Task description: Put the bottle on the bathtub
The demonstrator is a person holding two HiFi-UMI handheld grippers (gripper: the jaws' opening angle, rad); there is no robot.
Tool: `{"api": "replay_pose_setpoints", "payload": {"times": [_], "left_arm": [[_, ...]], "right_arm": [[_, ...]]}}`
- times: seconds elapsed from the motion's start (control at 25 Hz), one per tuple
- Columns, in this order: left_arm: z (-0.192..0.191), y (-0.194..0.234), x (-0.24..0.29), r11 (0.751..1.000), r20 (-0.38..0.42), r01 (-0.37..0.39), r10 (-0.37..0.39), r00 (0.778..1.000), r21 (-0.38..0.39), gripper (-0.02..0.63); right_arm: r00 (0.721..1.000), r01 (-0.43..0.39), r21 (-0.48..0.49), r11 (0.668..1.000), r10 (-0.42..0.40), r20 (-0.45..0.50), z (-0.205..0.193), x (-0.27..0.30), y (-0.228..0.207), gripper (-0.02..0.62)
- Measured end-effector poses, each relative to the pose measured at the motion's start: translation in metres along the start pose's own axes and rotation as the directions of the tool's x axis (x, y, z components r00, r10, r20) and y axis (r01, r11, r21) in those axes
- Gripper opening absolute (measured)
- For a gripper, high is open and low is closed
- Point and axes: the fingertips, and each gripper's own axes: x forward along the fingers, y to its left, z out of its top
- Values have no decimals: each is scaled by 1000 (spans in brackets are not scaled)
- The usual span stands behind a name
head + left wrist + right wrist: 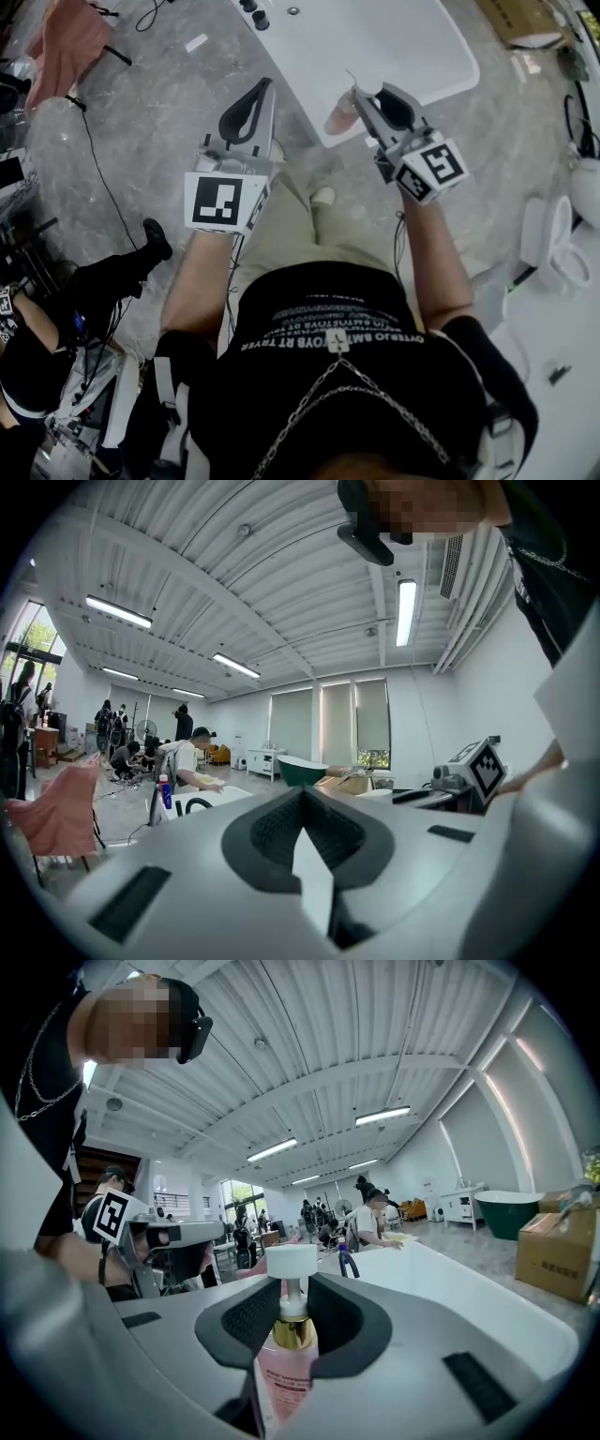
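A pink pump bottle with a gold collar and white cap hangs between the jaws of my right gripper, which is shut on it. The gripper holds it over the near corner of the white bathtub. In the right gripper view the bottle stands upright in the right gripper, pads pressing on its neck, with the bathtub's rim just beyond. My left gripper hovers over the floor left of the tub. In its own view the left gripper is shut on nothing.
Black taps sit on the tub's far left end. A pink cloth on a chair and floor cables lie at the left, with a seated person at lower left. White fixtures stand at the right, a cardboard box beyond.
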Motion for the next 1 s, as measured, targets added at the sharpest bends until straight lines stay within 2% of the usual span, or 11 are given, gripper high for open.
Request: {"api": "replay_pose_setpoints", "payload": {"times": [0.28, 1.0], "left_arm": [[-24, 7, 6, 1000, -2, 18, -18, 1000, -11, 0], [-80, 17, 11, 999, -59, -2, -1, 998, -54, 0]], "right_arm": [[1000, 1, 1, 1000, -1, -20, -35, 27, -1, 87], [997, 21, 33, 999, -18, -80, -111, 59, -29, 87]]}}
